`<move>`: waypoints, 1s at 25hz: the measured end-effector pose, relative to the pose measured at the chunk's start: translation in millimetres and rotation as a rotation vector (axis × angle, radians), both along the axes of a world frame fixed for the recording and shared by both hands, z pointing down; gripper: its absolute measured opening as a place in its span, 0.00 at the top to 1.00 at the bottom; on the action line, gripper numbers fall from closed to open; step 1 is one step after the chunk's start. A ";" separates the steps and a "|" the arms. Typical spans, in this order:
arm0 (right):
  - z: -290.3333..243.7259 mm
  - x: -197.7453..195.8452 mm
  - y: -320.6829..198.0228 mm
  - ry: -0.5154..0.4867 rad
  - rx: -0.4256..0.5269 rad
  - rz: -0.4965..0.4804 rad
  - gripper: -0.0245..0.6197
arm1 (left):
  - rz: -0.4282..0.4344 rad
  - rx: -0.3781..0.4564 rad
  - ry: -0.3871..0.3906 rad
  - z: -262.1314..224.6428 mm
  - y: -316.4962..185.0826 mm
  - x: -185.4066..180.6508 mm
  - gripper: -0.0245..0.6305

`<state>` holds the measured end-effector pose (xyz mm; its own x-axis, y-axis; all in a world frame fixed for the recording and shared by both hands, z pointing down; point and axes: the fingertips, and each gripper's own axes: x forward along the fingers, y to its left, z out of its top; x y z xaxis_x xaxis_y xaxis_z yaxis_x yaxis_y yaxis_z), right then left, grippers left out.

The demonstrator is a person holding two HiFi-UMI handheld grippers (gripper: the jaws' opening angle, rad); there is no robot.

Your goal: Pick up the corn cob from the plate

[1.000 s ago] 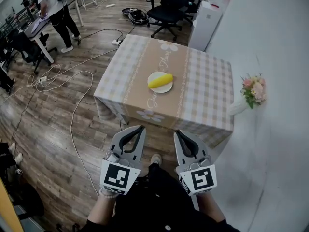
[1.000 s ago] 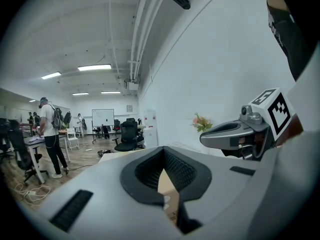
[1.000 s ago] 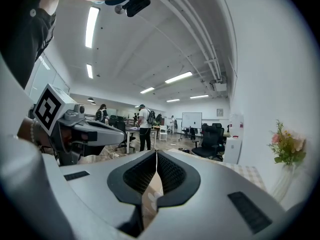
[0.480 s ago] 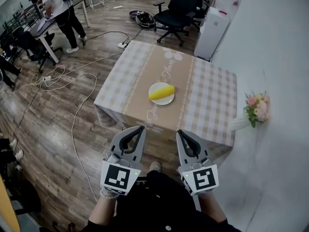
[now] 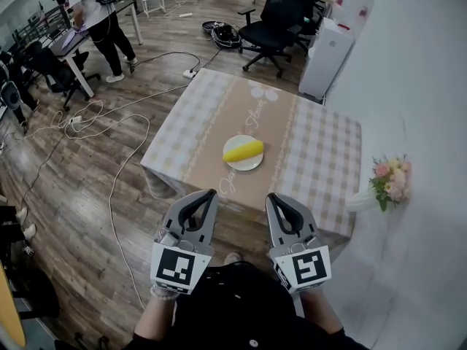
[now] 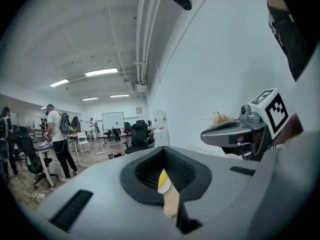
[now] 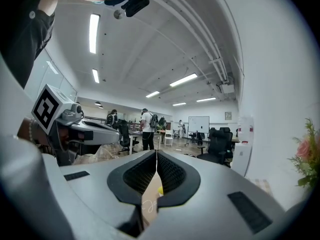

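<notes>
A yellow corn cob (image 5: 243, 150) lies on a white plate (image 5: 245, 163) in the middle of a checked tablecloth table (image 5: 321, 159). Both grippers are held side by side short of the table's near edge, level and pointing at it. My left gripper (image 5: 210, 195) is shut with nothing in it, and so is my right gripper (image 5: 271, 197). Through the left gripper's jaw window I see a sliver of the corn cob (image 6: 163, 180); the right gripper view shows it (image 7: 158, 190) far off too.
A vase of pink flowers (image 5: 389, 179) stands against the white wall at the right. Black office chairs (image 5: 277, 20) and a white cabinet (image 5: 332, 39) are beyond the table. Cables (image 5: 109, 137) trail over the wooden floor at left, where a person (image 5: 98, 13) stands by a desk.
Both grippers have advanced toward the table with my walk; the table and plate now sit nearer and lower in the head view. The jaws stayed shut.
</notes>
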<state>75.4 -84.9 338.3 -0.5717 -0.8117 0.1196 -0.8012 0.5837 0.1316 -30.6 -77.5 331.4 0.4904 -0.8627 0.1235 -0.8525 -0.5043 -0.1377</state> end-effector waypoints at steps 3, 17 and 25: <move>4.3 3.8 -7.0 0.003 -0.004 -0.007 0.90 | -0.015 -0.012 0.007 2.0 -6.9 3.7 0.94; 8.9 25.7 -16.2 -0.005 -0.019 0.008 0.90 | 0.037 0.026 -0.024 7.7 -18.3 28.5 0.94; 4.6 31.2 -11.2 -0.006 -0.015 0.001 0.90 | -0.012 -0.016 0.005 3.8 -13.3 28.3 0.94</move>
